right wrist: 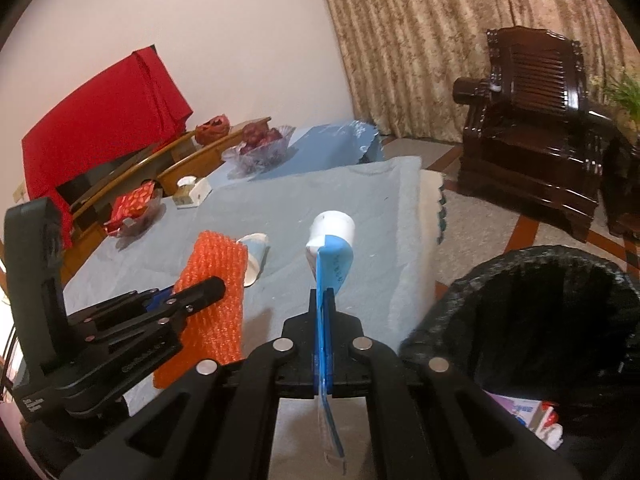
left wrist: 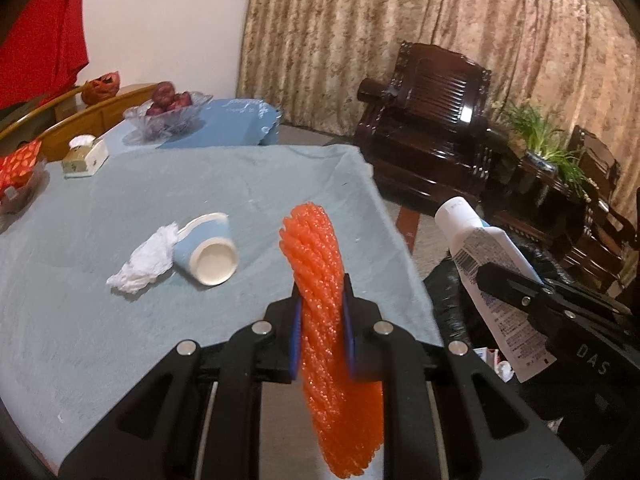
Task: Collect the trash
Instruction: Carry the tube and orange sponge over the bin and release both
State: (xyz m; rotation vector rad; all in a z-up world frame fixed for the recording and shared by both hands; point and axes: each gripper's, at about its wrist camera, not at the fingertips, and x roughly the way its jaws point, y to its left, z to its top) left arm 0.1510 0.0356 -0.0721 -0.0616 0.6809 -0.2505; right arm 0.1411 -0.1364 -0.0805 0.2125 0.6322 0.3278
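Observation:
My left gripper [left wrist: 322, 304] is shut on an orange foam fruit net [left wrist: 324, 280], which stands upright between its blue pads above the table. The net [right wrist: 218, 276] and the left gripper [right wrist: 216, 286] also show in the right wrist view. My right gripper [right wrist: 323, 300] is shut on a flattened white and blue tube [right wrist: 330, 248], cap pointing away. That tube [left wrist: 480, 256] and the right gripper [left wrist: 486, 274] appear at the right of the left view. On the blue tablecloth [left wrist: 120, 208] lie a tipped blue paper cup [left wrist: 208, 250] and a crumpled white tissue [left wrist: 148, 260].
A bin with a black bag [right wrist: 532, 308] stands right of the table, some packaging inside. At the table's far end are a glass fruit bowl [left wrist: 168, 114], a small tissue box [left wrist: 86, 156] and a red wrapped packet [left wrist: 18, 164]. Dark wooden armchairs [left wrist: 432, 128] stand beyond.

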